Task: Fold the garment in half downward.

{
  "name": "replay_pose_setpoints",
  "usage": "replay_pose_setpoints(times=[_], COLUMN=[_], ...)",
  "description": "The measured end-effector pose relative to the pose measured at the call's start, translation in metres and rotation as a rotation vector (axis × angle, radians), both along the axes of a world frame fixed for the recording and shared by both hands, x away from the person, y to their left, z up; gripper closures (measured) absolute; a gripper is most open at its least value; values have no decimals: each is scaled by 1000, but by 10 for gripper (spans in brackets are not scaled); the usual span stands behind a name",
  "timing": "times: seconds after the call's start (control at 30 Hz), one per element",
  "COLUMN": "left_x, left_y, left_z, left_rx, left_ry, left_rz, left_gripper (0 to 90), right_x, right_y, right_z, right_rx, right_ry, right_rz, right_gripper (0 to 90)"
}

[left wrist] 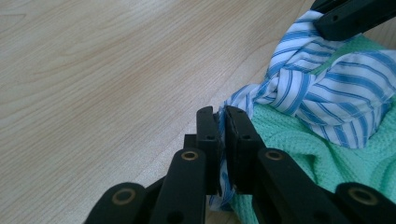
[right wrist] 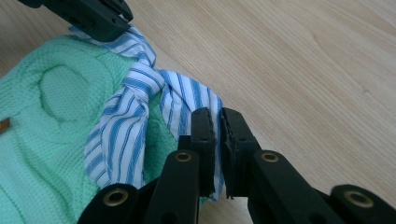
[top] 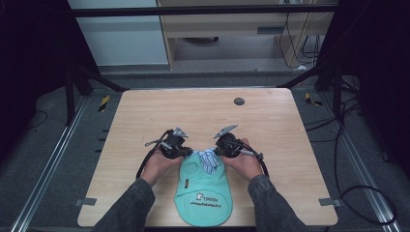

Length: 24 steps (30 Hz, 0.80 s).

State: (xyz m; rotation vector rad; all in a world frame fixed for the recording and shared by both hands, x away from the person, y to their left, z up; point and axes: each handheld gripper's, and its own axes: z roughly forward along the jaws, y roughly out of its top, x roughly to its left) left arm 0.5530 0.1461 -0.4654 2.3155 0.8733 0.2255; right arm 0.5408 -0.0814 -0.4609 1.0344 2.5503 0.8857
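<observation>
On the wooden table (top: 203,111), near its front edge and about midway across: a small mint-green knitted garment (top: 203,191), lying flat, printed white logo toward the person, neck end pointing away. At the neck end, a blue-and-white striped collar (top: 208,159) with its two tails knotted together over the green knit.

Left gripper (top: 186,152) just left of the collar, held in the left hand (top: 157,164). Jaws pressed together on the left edge of the striped cloth; in the left gripper view a thin sliver of striped fabric (left wrist: 224,140) pinched between them, green knit (left wrist: 327,163) lying immediately to the right of the jaws, knot (left wrist: 299,93) a little beyond and to the right.

Right gripper (top: 218,149) just right of the collar, held in the right hand (top: 246,164). Jaws likewise clamped on the striped cloth; in the right gripper view one striped tail (right wrist: 201,100) running down into the narrow slit between them, knot (right wrist: 149,84) beyond to the left, green knit (right wrist: 46,130) spread farther left.

Grippers facing each other across the collar, close together, each one's tip visible at the top of the other's view. Small dark round disc (top: 239,101) on the table's far side, well apart from the garment.
</observation>
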Motion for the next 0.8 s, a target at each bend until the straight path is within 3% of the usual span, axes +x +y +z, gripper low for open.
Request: replay_pose_setpoints(times=[0.43,0.8], left_x=[-3,-9], left_y=[-2,-4], left_z=[10,37], left_rx=[13,23], left_ry=[-26,-83], left_rz=[-18,-44], left_gripper=[849,850], right_x=[-3,-10], right_y=[-1,-6], right_z=[11,31], right_rx=[-4,12], right_ry=[-18,-50], right_rz=[14,18], right_gripper=[841,842])
